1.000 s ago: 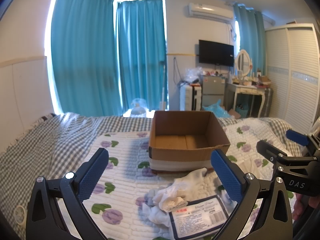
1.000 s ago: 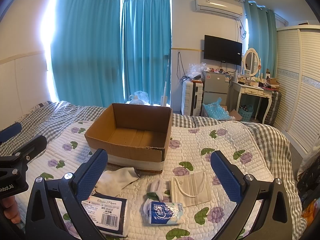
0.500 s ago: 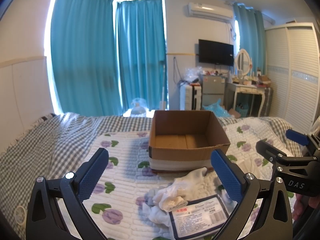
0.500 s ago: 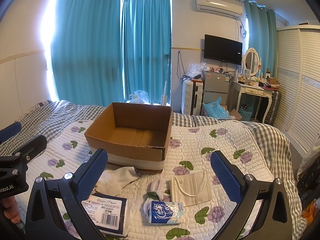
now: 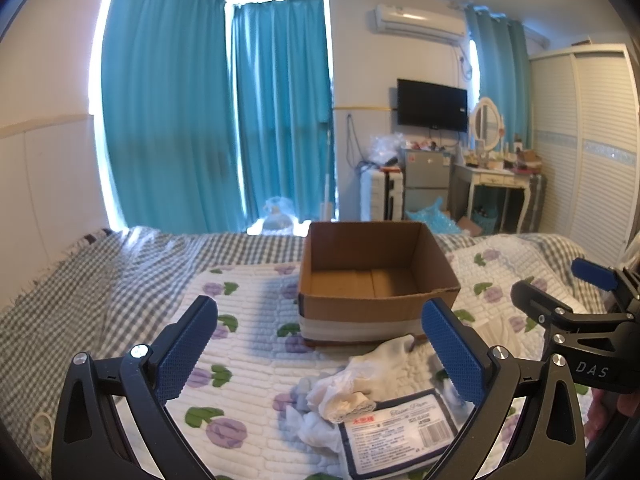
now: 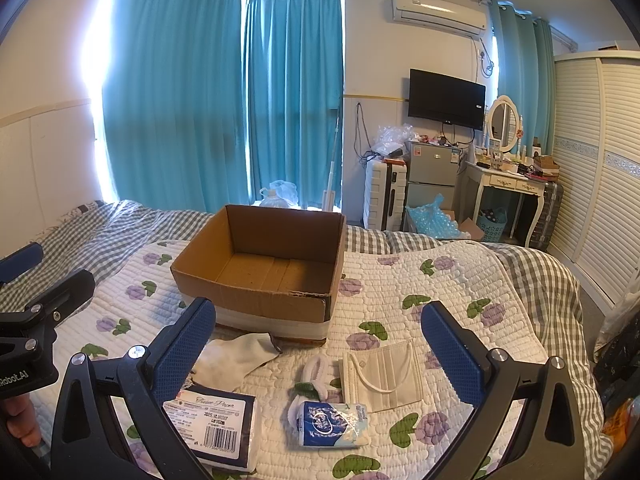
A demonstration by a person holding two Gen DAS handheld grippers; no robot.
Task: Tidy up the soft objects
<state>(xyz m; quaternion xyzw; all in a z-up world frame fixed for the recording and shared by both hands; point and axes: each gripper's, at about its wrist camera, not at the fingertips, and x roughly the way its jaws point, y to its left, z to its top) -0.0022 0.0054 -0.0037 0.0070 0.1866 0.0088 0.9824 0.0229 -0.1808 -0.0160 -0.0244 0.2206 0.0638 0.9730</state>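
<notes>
An empty open cardboard box (image 5: 376, 280) (image 6: 264, 276) stands on the floral quilt. In front of it lie a white cloth (image 6: 236, 356) (image 5: 376, 364), a dark-edged tissue paper pack (image 6: 216, 424) (image 5: 396, 432), a small blue tissue packet (image 6: 332, 424), a beige face mask (image 6: 384, 376) and a white looped band (image 6: 314, 368). My left gripper (image 5: 320, 356) hovers open above the cloth and the pack. Wide open too, my right gripper (image 6: 316, 356) hangs over the mask and the packet. Neither holds anything.
The bed's checked blanket (image 6: 536, 280) slopes off at the right edge. Beyond the bed are teal curtains (image 6: 224, 100), a suitcase (image 6: 384, 196), a small fridge (image 6: 432, 180), a dressing table (image 6: 508, 184) and a wardrobe (image 6: 600, 180). A hand (image 6: 20, 420) grips the other tool at the far left.
</notes>
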